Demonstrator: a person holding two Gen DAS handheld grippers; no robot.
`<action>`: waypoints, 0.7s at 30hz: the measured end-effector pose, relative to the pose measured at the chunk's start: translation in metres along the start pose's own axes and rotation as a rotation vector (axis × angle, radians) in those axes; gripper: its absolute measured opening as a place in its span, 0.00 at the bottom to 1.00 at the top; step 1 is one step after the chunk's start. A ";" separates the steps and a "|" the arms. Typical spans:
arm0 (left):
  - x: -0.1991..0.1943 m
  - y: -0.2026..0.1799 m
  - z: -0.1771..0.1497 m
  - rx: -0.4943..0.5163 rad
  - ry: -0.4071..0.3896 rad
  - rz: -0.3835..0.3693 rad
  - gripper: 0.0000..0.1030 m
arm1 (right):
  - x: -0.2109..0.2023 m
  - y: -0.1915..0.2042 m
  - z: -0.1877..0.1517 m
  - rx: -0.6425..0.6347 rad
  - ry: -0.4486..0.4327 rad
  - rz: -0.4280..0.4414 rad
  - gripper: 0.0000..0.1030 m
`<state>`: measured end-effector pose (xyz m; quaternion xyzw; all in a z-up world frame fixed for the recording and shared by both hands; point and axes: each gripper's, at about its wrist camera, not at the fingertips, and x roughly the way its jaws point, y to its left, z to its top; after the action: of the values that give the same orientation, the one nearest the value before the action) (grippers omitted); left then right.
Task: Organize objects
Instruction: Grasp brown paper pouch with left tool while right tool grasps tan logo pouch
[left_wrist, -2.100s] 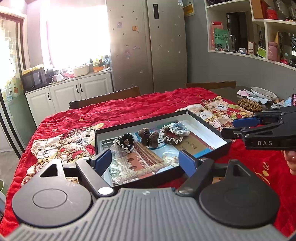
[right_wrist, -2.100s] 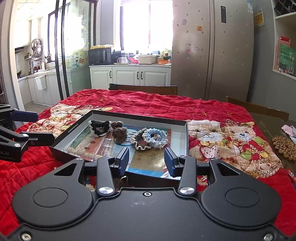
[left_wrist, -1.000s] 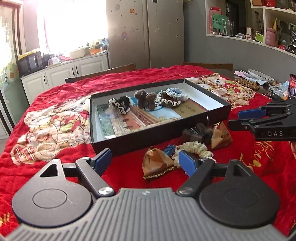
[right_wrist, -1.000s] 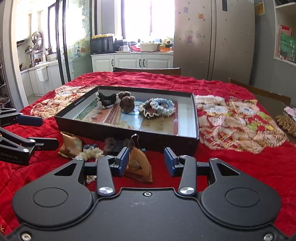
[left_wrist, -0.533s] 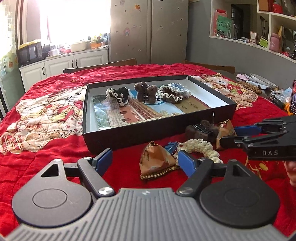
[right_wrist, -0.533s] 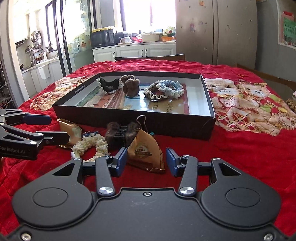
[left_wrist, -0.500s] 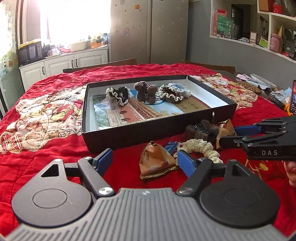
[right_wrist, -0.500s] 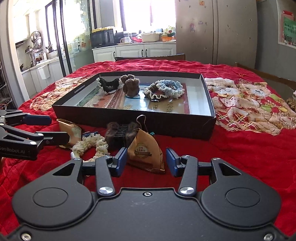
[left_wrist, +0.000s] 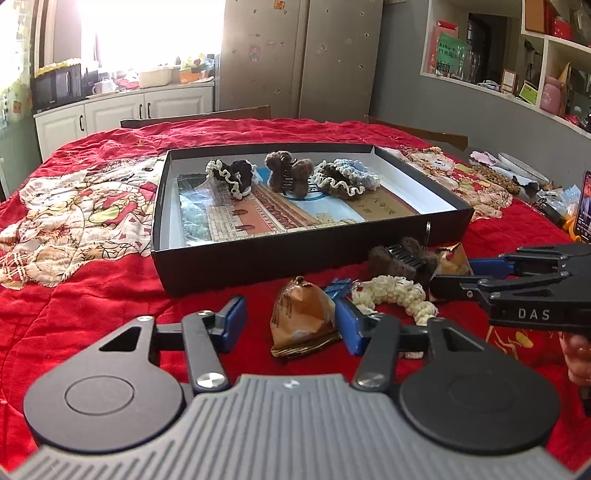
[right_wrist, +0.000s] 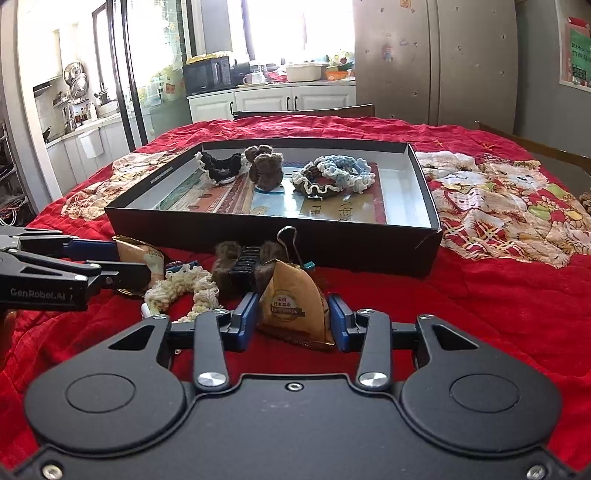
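Observation:
A shallow black tray on the red cloth holds a dark scrunchie, a brown furry clip and blue and brown scrunchies. In front of it lie two brown triangular packets, a cream scrunchie and a furry hair claw. My left gripper is closing around the left packet; its right pad touches the packet and the left pad stands clear. My right gripper is closing, with both pads against the right packet.
A small blue item lies between the left packet and the cream scrunchie, and a binder clip leans on the tray's front wall. A phone and a plate sit at the table's right edge. Chair backs stand beyond.
Both grippers have sunk toward the items in front of the tray. The left jaws have narrowed around the left packet, and the right packet now fills the gap between the right pads.

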<state>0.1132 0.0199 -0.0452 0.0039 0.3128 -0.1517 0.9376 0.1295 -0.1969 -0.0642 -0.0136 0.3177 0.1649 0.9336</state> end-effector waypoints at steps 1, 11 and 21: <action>0.000 0.000 0.000 -0.004 0.002 -0.003 0.50 | 0.000 0.000 0.000 -0.001 0.000 0.000 0.37; -0.001 -0.002 0.000 -0.009 0.014 -0.017 0.40 | -0.001 0.000 -0.001 0.003 0.000 0.003 0.34; -0.004 -0.003 0.000 0.002 0.010 -0.019 0.36 | -0.002 0.000 -0.001 0.003 -0.002 0.004 0.31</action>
<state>0.1090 0.0179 -0.0424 0.0024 0.3173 -0.1610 0.9345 0.1276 -0.1981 -0.0645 -0.0113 0.3171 0.1665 0.9336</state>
